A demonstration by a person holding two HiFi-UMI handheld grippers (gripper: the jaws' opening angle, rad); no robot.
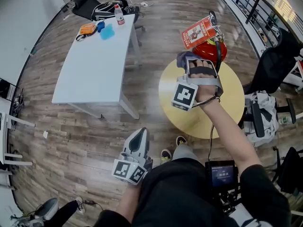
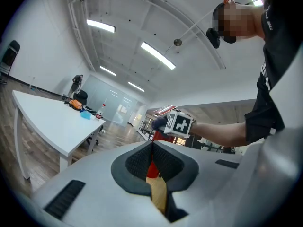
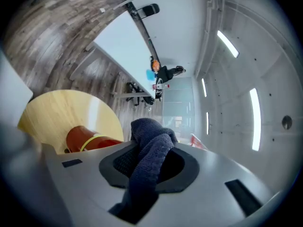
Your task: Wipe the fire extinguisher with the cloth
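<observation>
The red fire extinguisher (image 1: pixel 209 51) is sitting on the round yellow table (image 1: pixel 232 105). The right gripper (image 1: pixel 200 63) is hovering just beside its top, jaws clamping the dark blue cloth (image 3: pixel 149 160) — the left gripper (image 1: pixel 140 135) is hanging low, jaws closed together, holding nothing.

Head view: body of the fire extinguisher (image 1: pixel 209 51) is hidden under the right gripper (image 1: pixel 201 60); only the red top, hose and tag (image 1: pixel 197 32) show. Tag print too small to read. Cloth (image 1: pixel 182 58): only a fold shows at that gripper's left side.
Right gripper view: cloth's lower end runs out of sight between the jaws.
Left gripper view: beyond the left gripper (image 2: pixel 152 144), extinguisher is only a red sliver.
Orange and blue items on the white table (image 1: pixel 94 65): too small to identify.
</observation>
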